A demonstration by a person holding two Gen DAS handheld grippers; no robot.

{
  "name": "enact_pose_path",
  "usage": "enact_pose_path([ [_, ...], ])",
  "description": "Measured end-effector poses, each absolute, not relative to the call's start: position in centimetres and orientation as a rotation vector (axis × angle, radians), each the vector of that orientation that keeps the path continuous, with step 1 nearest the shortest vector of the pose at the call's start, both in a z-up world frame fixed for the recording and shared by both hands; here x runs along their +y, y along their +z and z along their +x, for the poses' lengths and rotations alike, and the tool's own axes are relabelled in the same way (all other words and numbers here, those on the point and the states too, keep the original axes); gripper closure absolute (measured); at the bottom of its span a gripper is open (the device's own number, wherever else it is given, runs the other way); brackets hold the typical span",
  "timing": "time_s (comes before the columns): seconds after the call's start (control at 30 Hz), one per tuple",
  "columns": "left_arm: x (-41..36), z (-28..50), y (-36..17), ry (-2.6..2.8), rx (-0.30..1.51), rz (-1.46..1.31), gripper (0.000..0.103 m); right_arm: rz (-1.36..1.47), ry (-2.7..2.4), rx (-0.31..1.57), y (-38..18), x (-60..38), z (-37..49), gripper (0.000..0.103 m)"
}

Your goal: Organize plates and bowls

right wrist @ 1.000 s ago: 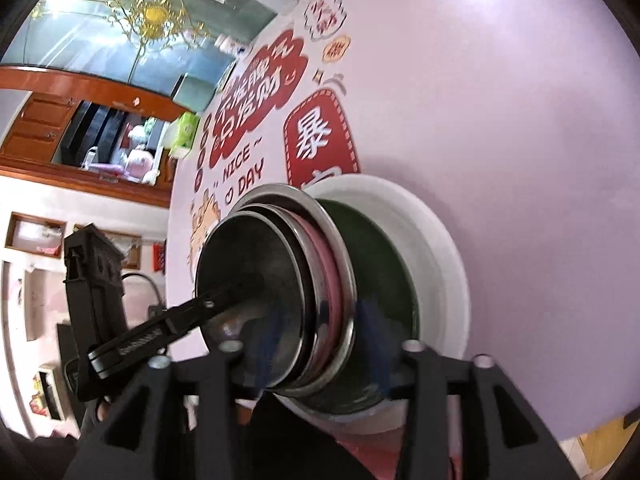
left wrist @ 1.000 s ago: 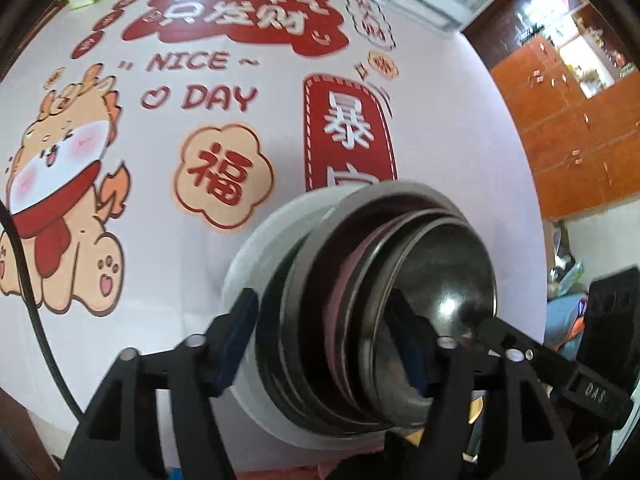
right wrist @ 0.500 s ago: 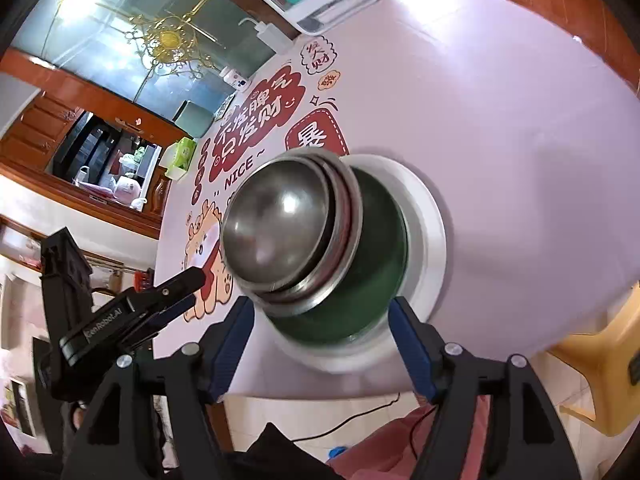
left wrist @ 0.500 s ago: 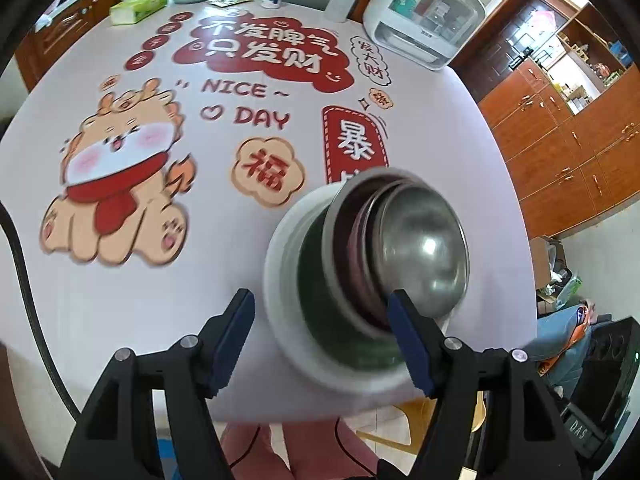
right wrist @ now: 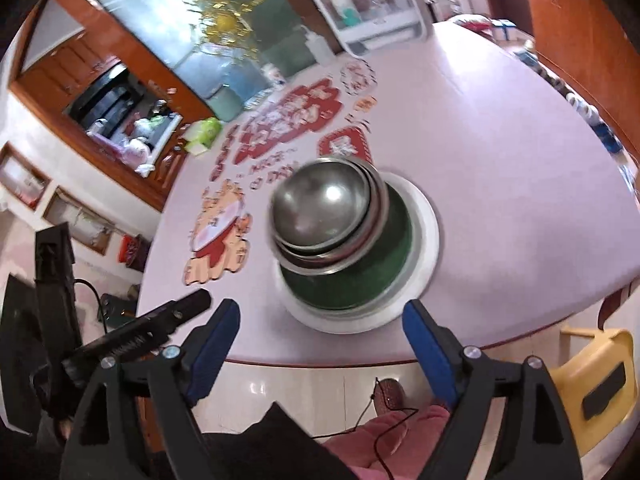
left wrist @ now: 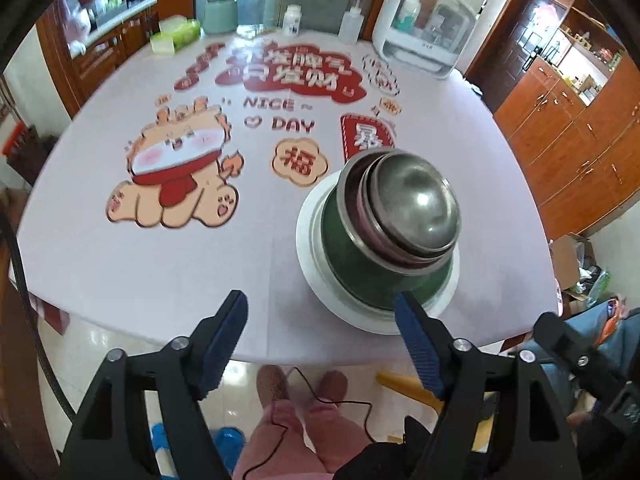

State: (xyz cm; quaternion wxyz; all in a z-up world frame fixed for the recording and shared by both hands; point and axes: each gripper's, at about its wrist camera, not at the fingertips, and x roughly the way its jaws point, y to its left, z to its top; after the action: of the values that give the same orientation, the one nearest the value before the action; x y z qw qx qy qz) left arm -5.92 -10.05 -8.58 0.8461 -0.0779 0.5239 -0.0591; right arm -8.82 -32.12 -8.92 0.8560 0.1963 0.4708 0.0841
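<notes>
Both tools [left wrist: 320, 312] [right wrist: 320, 320] empty | stack [left wrist: 400, 216] beyond, seemingly untouched

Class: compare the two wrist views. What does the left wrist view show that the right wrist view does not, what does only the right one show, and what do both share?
Only the left wrist view: the left gripper from behind, jaws open and empty, and the person's slippers on the floor.

Only the right wrist view: the right gripper, open and empty, a yellow chair, and a gold chandelier.

Both: the stack of bowls on a white plate, the printed tablecloth, a green tissue pack and a white box at the far edge.
</notes>
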Motion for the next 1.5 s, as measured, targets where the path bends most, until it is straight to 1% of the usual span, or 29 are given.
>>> enact_pose_path([
  [0.07, -10.5, -6.6, -7.4, -0.106, 1.068, -0.132, 0.023, 0.38, 0.182, 0.976, -7.8, -31.9, -9.4, 0.01],
  [0.17, -10.7, -7.8, -5.6, -0.081, 1.0, -0.114, 0.015, 0.34, 0.203, 0.956, -6.4, -31.5, -10.1, 0.007],
  [0.3, -11.0, -9.0, -3.7, -0.035, 0.923, -0.087, 0.013, 0.284, 0.194, 0.931, -5.1, -31.0, -11.2, 0.006],
  [0.37, -11.2, -9.5, -3.0, -0.022, 0.893, -0.078, 0.013, 0.271, 0.182, 0.91, -4.7, -30.8, -11.7, 0.004],
  [0.47, -11.3, -10.1, -2.4, 0.007, 0.865, -0.065, 0.012, 0.246, 0.152, 0.894, -4.4, -30.6, -12.2, 0.003],
  [0.53, -11.4, -10.5, -2.0, 0.021, 0.843, -0.061, 0.01, 0.232, 0.138, 0.88, -4.1, -30.5, -12.7, 0.001],
  [0.57, -11.4, -10.7, -1.8, 0.027, 0.828, -0.056, 0.007, 0.23, 0.133, 0.873, -4.0, -30.5, -12.9, 0.0],
  [0.7, -11.6, -11.5, -1.3, 0.033, 0.781, -0.037, 0.001, 0.232, 0.098, 0.83, -3.7, -30.9, -13.6, 0.0],
  [0.9, -11.3, -12.2, -0.7, 0.049, 0.731, -0.037, 0.001, 0.238, 0.086, 0.796, -3.4, -31.0, -13.8, 0.0],
  [1.5, -11.5, -11.5, -0.8, 0.052, 0.714, -0.046, 0.001, 0.24, 0.095, 0.811, -3.7, -30.9, -12.9, 0.0],
])
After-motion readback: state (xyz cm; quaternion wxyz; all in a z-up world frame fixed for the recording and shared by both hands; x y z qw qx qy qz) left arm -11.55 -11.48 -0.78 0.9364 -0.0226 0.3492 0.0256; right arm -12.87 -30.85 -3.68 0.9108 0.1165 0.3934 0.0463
